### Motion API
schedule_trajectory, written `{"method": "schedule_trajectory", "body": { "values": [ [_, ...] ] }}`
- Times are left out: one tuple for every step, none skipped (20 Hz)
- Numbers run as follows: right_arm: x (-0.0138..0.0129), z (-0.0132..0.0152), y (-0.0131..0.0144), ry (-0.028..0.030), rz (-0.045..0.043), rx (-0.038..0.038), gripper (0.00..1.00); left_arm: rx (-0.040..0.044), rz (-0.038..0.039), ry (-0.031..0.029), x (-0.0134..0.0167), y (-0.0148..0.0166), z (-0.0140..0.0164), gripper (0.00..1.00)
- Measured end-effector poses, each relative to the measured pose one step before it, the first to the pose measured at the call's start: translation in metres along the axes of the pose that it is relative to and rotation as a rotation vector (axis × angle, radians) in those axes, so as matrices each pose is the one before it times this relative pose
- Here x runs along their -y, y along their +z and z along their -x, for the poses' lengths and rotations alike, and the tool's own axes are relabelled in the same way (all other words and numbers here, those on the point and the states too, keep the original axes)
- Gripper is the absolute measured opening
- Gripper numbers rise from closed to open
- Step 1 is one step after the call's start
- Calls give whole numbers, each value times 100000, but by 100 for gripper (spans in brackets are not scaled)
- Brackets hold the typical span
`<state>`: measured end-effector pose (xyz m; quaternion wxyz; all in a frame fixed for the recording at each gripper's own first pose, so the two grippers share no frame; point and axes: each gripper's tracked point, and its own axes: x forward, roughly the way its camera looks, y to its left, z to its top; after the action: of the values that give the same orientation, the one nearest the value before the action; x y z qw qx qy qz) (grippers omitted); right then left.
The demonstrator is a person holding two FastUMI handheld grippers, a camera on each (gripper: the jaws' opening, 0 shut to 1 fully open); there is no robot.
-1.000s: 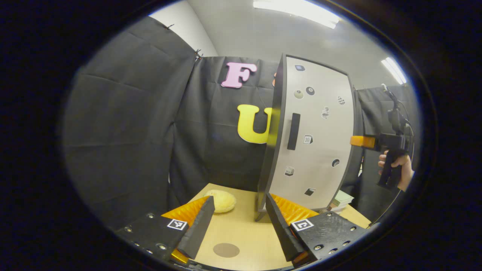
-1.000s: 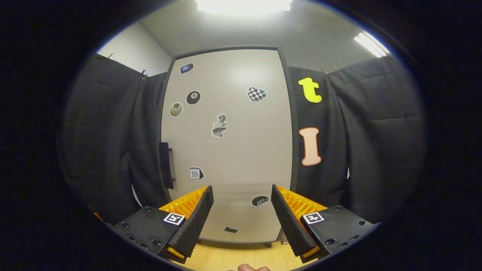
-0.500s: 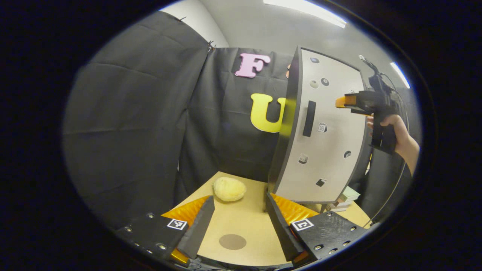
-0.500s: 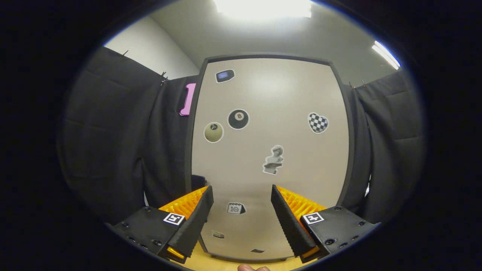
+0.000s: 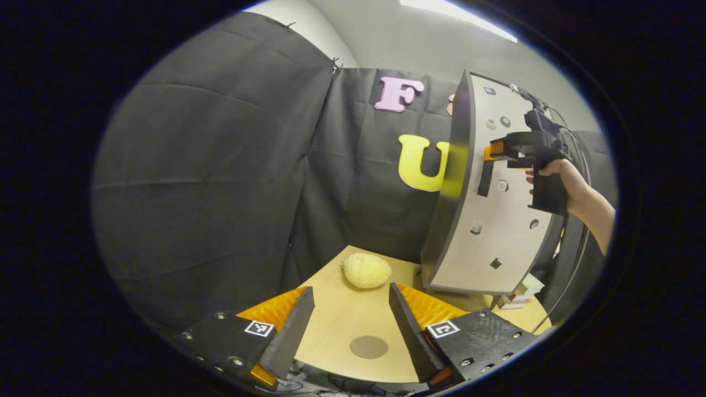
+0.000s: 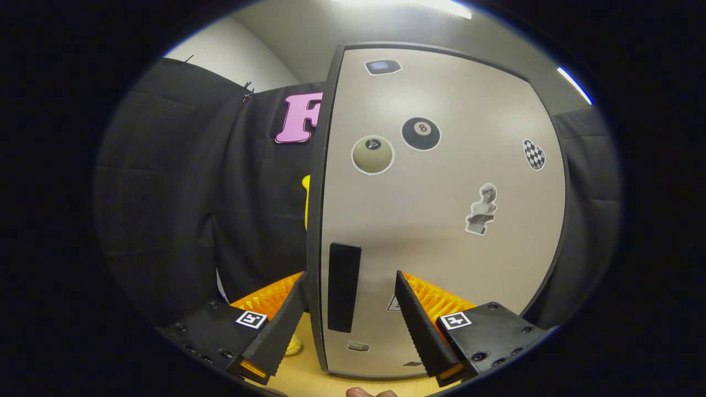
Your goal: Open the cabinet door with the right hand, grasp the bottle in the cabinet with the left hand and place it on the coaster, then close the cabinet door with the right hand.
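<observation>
The tall cabinet [image 5: 499, 237] stands at the table's far right, its pale stickered door [image 6: 441, 220] closed. No bottle shows; the door hides the inside. My right gripper [image 6: 350, 325] is open, and the black vertical handle [image 6: 343, 286] and the door's left edge lie between its fingers without being pressed. From the left gripper view, the right gripper [image 5: 489, 151] sits at the handle [image 5: 485, 179], held by a hand [image 5: 557, 176]. My left gripper [image 5: 347, 331] is open and empty, low over the table, with the round brown coaster [image 5: 369, 347] just ahead between its fingers.
A yellow round lump [image 5: 366, 270] lies on the wooden table [image 5: 336, 314] left of the cabinet's foot. A small stack of books [image 5: 518, 292] sits at the cabinet's right base. Black cloth walls close in behind and to the left.
The right gripper has moved left across the door, until the handle stands between its fingers. The left gripper has shifted, so the cabinet now sits farther right and smaller.
</observation>
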<state>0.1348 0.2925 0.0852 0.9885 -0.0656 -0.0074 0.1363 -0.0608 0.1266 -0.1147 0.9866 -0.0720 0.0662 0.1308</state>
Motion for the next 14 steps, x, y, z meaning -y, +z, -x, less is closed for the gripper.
{"method": "schedule_trajectory", "body": {
  "values": [
    [-1, -645, -410, -1510, 809, -1029, 97, -1164, 583, 864, -544, -379, 4, 85],
    [-169, -432, -391, -820, 639, -1286, 98, -972, 579, 1052, -539, -600, 23, 85],
    [-274, -495, -344, -14, -68, -1120, 98, -812, 537, 773, -427, -336, 18, 82],
    [-189, -439, -318, -138, -442, -1166, 97, -631, 515, 484, -176, -269, 152, 82],
    [-304, -403, -287, 329, -343, -1091, 97, -370, 385, 483, -260, -146, 127, 82],
    [53, -443, -196, -1245, -94, -897, 96, -168, 303, 376, -141, -127, 25, 84],
    [10, -256, -256, -573, 109, -718, 85, 1, 101, 114, -185, 116, 20, 84],
    [-72, -352, -205, -646, -253, -848, 80, 130, -103, 125, 118, -27, 38, 82],
    [-184, -51, -164, -140, -550, -562, 71, 243, -265, 110, 19, 53, 42, 82],
    [-205, -40, 35, 93, -400, -329, 65, 242, -201, 204, -95, 143, 10, 85],
    [124, -130, 35, -1259, -599, -70, 48, 260, -156, 123, 32, -29, 10, 85],
    [-56, 141, -63, -620, -1454, -364, 43, 314, 21, -63, 48, -54, -47, 82],
    [22, -246, 22, -388, -1500, -456, 41, -21, 52, -119, 26, -66, -20, 85],
    [49, -75, -109, -437, -1957, -1006, 41, -69, 27, -115, -66, 43, 91, 82]
  ]
}}
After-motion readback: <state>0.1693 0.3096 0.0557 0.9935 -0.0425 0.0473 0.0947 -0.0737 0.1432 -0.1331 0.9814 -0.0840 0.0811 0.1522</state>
